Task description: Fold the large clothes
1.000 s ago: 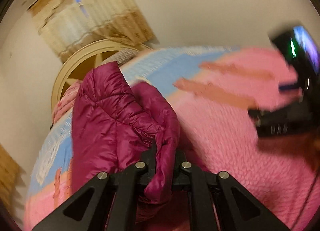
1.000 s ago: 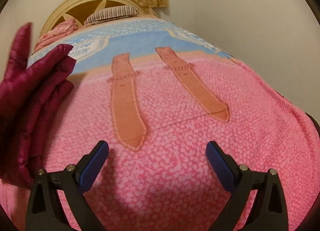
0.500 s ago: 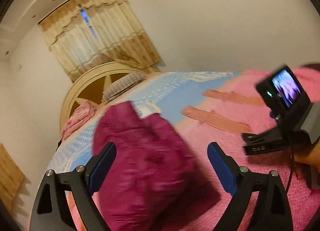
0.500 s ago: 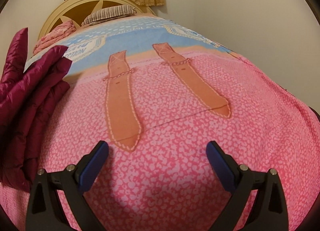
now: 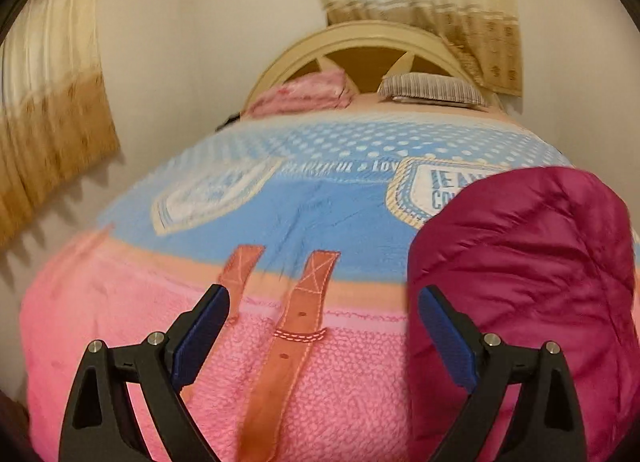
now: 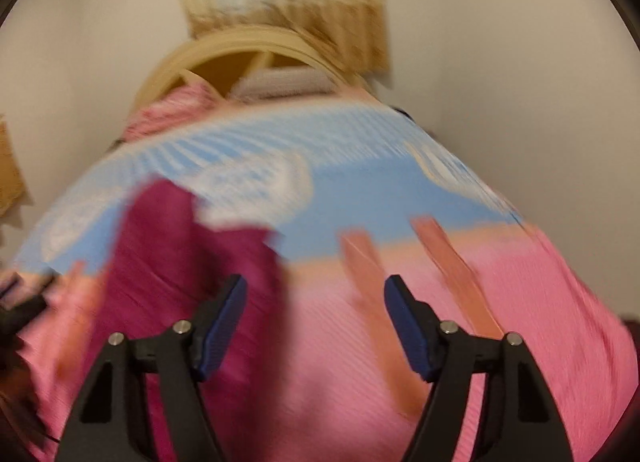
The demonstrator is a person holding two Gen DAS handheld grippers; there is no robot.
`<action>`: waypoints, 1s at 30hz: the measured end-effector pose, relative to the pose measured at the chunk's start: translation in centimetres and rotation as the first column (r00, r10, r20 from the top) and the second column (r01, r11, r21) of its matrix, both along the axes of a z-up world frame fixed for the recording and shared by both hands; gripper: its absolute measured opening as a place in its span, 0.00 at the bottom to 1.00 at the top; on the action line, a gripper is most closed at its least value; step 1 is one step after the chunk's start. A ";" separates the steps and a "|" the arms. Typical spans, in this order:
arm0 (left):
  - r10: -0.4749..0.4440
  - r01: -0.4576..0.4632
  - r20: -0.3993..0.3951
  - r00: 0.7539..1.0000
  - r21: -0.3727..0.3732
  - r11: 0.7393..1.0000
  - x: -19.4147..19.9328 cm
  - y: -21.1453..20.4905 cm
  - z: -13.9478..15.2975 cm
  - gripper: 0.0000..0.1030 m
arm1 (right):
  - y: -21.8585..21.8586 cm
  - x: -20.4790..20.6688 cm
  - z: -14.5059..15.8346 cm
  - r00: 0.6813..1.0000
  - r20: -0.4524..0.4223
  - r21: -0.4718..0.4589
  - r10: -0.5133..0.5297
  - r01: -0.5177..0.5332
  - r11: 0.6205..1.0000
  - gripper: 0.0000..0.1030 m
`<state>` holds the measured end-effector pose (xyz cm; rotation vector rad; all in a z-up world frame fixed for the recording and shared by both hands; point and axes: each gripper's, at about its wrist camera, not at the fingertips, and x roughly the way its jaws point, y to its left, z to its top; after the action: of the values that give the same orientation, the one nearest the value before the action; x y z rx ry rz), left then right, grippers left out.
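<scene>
**A:** How far along did the folding look at that point?

**B:** Well on, I'd judge. The magenta puffer jacket [image 5: 524, 294] lay on the bed blanket [image 5: 312, 222] as a compact bundle, filling the right side of the left wrist view, with neither gripper holding it. Whether another fold or some smoothing was left, I couldn't tell, as its lower edge ran out of frame.

**A:** And in the right wrist view?

**B:** The jacket sat at centre left of that badly smeared frame, behind the left-hand finger. Its outline was too blurred to judge how tidy the folds were.

**A:** What were the grippers doing?

**B:** The left gripper [image 5: 322, 334] had its jaws spread wide and opening a touch more, with nothing between them but blanket and the printed orange straps [image 5: 288, 338]. Its right-hand finger stood just beside the jacket's edge; whether they touched, I couldn't say. The right gripper [image 6: 314, 318] had its jaws apart but closing, with only pink blanket between the pads.

**A:** And the pose?

**B:** Both were angled down over the bed, facing the cream headboard [image 5: 360, 42] and the two pillows at the top of the frame. A dark shape at the left edge of the right wrist view might have been the other gripper, but it was too blurred to be sure.
</scene>
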<state>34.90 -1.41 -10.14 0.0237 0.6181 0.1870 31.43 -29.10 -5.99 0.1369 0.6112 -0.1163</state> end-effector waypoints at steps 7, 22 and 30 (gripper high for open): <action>-0.013 0.012 -0.035 0.999 -0.038 0.999 2.2 -1.9 -0.9 0.93 | 8.8 6.9 1.4 0.998 0.001 -0.033 0.068 -0.068 0.997 0.55; -0.117 0.121 -0.099 0.988 0.040 0.992 4.0 -8.2 -5.3 0.93 | 3.6 6.7 -9.7 0.990 -0.122 -0.033 -0.069 0.065 0.997 0.56; -0.110 0.113 -0.127 0.986 0.019 0.993 4.9 -8.5 -6.9 0.96 | 3.1 6.3 -11.2 0.992 -0.106 -0.005 -0.075 0.074 0.997 0.60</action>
<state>39.82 -9.87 -17.08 0.0956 0.7382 0.0853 37.76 -26.02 -17.14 0.1535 0.7124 -0.1971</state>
